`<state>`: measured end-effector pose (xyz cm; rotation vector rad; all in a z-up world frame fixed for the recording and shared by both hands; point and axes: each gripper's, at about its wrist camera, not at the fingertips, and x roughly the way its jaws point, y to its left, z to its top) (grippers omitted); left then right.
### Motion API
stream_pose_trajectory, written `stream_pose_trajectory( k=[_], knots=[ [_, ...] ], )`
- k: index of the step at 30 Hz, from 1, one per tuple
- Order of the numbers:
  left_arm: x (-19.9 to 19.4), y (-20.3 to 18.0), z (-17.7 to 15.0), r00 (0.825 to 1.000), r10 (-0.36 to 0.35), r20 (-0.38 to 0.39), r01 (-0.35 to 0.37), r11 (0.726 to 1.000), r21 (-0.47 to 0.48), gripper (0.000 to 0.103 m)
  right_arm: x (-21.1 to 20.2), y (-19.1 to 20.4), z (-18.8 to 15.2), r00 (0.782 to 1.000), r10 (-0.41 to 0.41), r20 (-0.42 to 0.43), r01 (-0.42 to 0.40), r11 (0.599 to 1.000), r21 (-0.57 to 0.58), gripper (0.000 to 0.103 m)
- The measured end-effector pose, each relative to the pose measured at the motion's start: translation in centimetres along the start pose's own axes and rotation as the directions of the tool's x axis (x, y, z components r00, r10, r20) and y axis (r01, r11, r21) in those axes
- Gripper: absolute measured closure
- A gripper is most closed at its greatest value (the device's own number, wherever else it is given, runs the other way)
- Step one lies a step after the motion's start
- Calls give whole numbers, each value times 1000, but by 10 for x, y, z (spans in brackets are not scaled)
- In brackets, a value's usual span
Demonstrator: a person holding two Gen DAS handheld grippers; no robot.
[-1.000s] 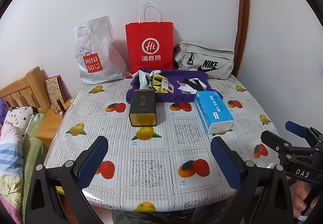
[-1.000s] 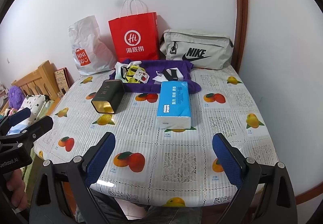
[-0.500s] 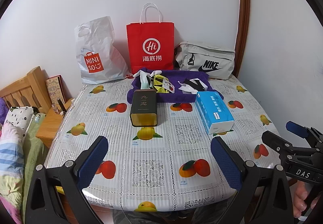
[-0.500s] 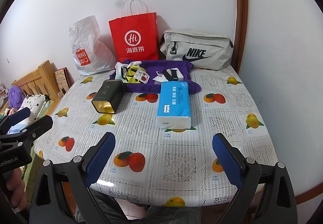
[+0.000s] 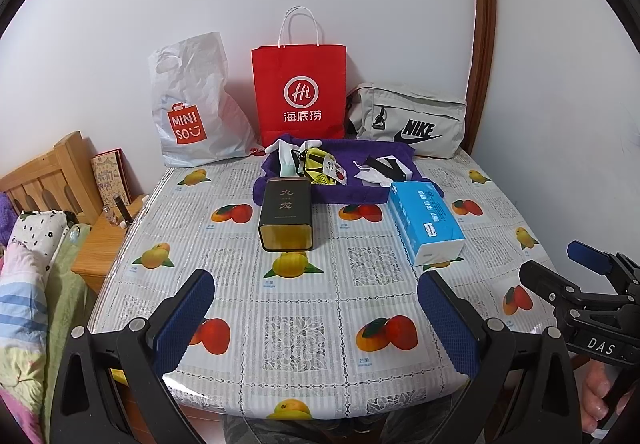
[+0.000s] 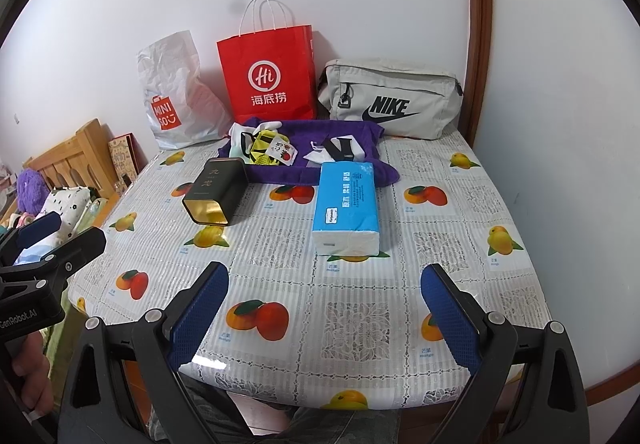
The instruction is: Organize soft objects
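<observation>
From my seat both grippers hover over the near edge of the table (image 5: 248, 284), which wears a fruit-print cloth. My left gripper (image 5: 316, 316) has its blue pads spread wide with nothing between them; my right gripper (image 6: 324, 308) is likewise spread apart and empty, and from the left wrist view I see it off to the right with a hand (image 5: 600, 392) on its handle.

Sweeping from the left: a wooden bed frame (image 5: 44, 172) and patterned bedding (image 5: 24, 284) sit beside the table; at the back against the wall leans a white plastic bag (image 5: 192, 104) with an orange logo; just right of it stands a red paper bag (image 5: 300, 92) with white handles; further right lies a grey sling bag (image 5: 408, 120) close to the brown door frame (image 5: 480, 44).

In front of those bags lies a purple towel (image 5: 352, 192), rumpled and flat on the cloth; on its left part rests a small heap of socks (image 5: 316, 164) in white, green and yellow with a tag; on its right part lie black and white socks (image 5: 384, 170). A dark tin (image 5: 286, 214) lies on its side, its far end touching the towel's front left edge and its gold base toward me; to the right a blue tissue pack (image 5: 424, 220) lies lengthwise, its far end at the towel's front right corner. Tin and tissue pack are apart from each other; both grippers are well short of them all.
</observation>
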<state>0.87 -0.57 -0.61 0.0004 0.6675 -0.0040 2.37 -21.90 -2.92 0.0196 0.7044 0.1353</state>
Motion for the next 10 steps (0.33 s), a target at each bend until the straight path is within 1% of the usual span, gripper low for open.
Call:
stream_pose_trajectory(
  k=[10],
  knots=[
    [1,0,0,1000,3,1,-3,1000,3,0,-1,1,0,1000,0,0,0,1000,-4,7]
  ],
)
